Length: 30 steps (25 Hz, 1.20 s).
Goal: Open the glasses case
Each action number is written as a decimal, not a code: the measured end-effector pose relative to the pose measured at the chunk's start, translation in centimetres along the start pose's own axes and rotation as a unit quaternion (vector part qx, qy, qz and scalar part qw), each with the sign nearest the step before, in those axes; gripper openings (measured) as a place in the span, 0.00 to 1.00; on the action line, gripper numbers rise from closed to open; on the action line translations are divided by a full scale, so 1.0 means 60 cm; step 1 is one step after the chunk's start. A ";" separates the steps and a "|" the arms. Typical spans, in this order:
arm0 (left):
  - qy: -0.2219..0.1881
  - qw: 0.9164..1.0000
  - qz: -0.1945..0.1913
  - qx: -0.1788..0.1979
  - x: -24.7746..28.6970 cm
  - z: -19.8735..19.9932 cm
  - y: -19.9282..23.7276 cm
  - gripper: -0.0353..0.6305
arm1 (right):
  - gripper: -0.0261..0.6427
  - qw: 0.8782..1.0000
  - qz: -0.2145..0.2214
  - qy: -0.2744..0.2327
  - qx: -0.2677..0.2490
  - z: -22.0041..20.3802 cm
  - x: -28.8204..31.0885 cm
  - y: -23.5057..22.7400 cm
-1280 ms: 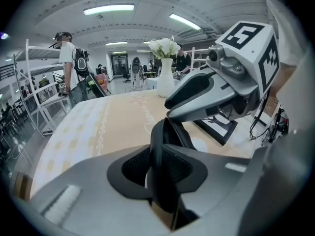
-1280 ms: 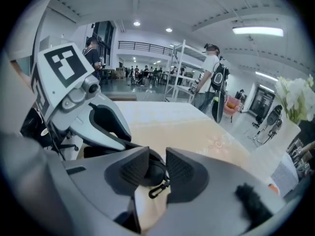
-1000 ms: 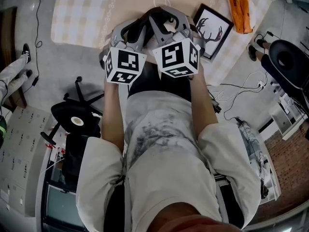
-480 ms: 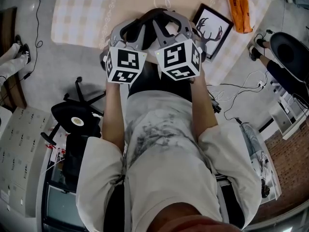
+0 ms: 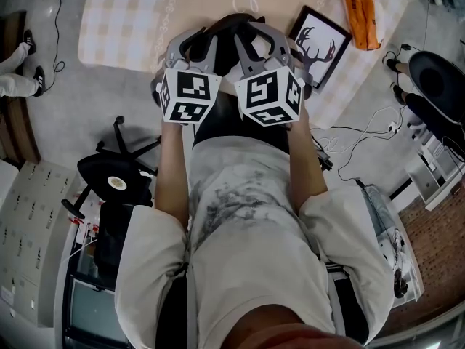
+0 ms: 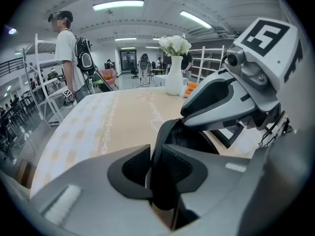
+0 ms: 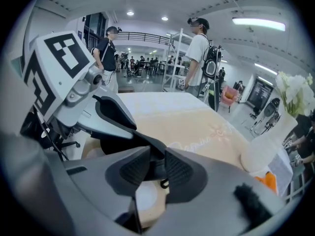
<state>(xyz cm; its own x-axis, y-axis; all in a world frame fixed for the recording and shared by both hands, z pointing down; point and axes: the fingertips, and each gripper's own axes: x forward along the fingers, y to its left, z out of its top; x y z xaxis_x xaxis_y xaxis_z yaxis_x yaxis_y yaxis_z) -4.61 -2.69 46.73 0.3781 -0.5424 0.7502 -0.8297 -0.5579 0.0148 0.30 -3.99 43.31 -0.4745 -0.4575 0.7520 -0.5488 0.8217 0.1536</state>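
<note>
The black oval glasses case (image 5: 234, 22) sits at the near edge of the surface (image 5: 123, 20), which is covered by a beige checked cloth, directly between the 2 grippers. In the head view both grippers point downward and meet over the case, their marker cubes side by side.

The left gripper (image 6: 151, 168) has its jaws nearly together, clamped on a thin black edge of the case that stands upright between the pads; the dark hollow of the case (image 6: 172, 134) curves away to the right of that edge. In the head view the left gripper (image 5: 197, 43) comes onto the case from the left side.

The right gripper (image 7: 153, 168) has just been closing its jaws, and they now sit narrowly apart with a dark part of the case (image 7: 115, 144) filling the gap and both pads against it. In the head view the right gripper (image 5: 260, 41) holds the case's right side.

A black-framed picture of deer antlers (image 5: 318, 46) lies on the surface to the right of the case, and a white vase of white flowers (image 6: 173, 77) stands farther back.
</note>
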 end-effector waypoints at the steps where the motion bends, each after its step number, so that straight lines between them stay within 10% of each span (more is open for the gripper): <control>1: 0.001 1.000 0.001 -0.002 0.000 0.000 0.001 0.17 | 0.19 1.000 -0.001 0.000 -0.001 0.000 -0.001 0.001; 30: 0.004 1.000 0.008 -0.027 0.006 -0.005 0.022 0.17 | 0.13 1.000 -0.022 0.005 0.013 -0.030 -0.026 0.008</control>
<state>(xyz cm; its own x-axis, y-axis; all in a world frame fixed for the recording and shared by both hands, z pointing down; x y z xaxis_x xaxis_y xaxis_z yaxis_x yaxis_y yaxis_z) -5.73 -3.42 47.21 0.3610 -0.5455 0.7564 -0.8570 -0.5138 0.0384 2.01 -2.25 43.38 -0.4437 -0.4893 0.7508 -0.5868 0.7919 0.1693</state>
